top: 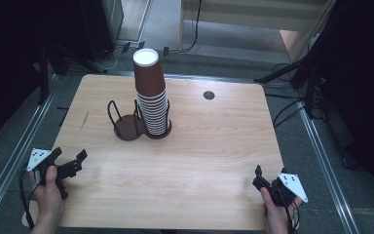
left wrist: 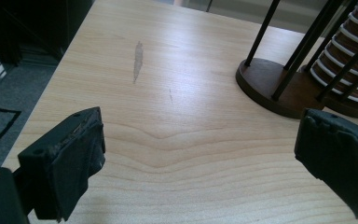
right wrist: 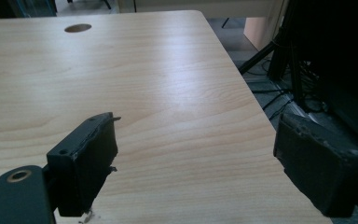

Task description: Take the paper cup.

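- Two round compartments are seen on the dark cup holder (top: 126, 127), which stands at the upper middle of the high view on the wooden table (top: 199, 161).
- One compartment, at the right of the holder, is filled by a tall stack of brown paper cups (top: 152, 97); the cups are nested upside down, white rims are shown as stripes down the stack, and the stack is tilted slightly leftward at its top.
- One compartment, at the left, is seen as a bare brown disc fenced by black wire loops.
- Both compartments are shown again at the upper right of the left gripper view, where the holder (left wrist: 265, 88) is seen with the lower cups (left wrist: 349, 60) behind wire bars.
- The left gripper (top: 68, 163) is held at the lower left of the high view, well apart from the holder; in its own view the jaws are spread wide over bare wood, and nothing is gripped.
- The right gripper (top: 265, 180) is held at the lower right of the high view, near the table's corner; in its own view the jaws are likewise set apart over the tabletop, with nothing between them.
- A small dark hole (top: 209, 95) is seen in the tabletop, right of the cups.
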`<state>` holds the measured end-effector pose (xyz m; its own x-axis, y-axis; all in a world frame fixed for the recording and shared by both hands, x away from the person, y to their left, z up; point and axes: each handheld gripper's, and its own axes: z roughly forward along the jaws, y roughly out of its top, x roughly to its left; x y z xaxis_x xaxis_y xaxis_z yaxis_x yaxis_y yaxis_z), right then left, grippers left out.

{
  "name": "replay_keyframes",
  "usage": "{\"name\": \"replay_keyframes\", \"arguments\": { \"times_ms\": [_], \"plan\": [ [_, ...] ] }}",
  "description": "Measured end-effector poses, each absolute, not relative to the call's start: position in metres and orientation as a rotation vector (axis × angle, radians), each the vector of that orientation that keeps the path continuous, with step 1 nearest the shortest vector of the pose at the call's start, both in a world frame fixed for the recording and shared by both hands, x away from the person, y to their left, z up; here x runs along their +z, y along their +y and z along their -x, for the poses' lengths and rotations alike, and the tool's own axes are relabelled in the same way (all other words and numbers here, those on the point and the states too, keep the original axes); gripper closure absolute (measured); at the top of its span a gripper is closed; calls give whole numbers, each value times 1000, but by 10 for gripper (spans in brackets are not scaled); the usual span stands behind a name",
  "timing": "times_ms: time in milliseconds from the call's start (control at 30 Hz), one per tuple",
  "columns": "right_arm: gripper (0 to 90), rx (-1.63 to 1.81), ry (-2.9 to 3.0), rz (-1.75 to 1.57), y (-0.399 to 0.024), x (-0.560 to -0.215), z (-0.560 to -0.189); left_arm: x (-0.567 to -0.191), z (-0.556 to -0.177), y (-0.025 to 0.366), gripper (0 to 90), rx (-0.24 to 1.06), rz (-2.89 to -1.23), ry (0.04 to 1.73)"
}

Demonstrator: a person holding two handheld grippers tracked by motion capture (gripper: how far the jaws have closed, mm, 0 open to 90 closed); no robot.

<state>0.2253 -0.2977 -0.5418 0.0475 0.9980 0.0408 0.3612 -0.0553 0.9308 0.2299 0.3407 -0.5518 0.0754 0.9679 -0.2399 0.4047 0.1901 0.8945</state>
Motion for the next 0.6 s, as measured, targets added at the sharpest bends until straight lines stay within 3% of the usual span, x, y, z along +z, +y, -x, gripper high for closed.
{"name": "replay_keyframes", "arguments": {
  "times_ms": [200,367,600],
  "plan": [
    [120,1049,1414,-1504,-292,-531,-225,-552,-231,339,21,745,-1385,1509],
    [41,1086,1438,-1459,-277,-516,-226,-551,-230,339,21,754,-1384,1515],
    [11,1140,1464,-1406,-253,-495,-232,-552,-230,340,0,749,-1385,1521]
  ]
}}
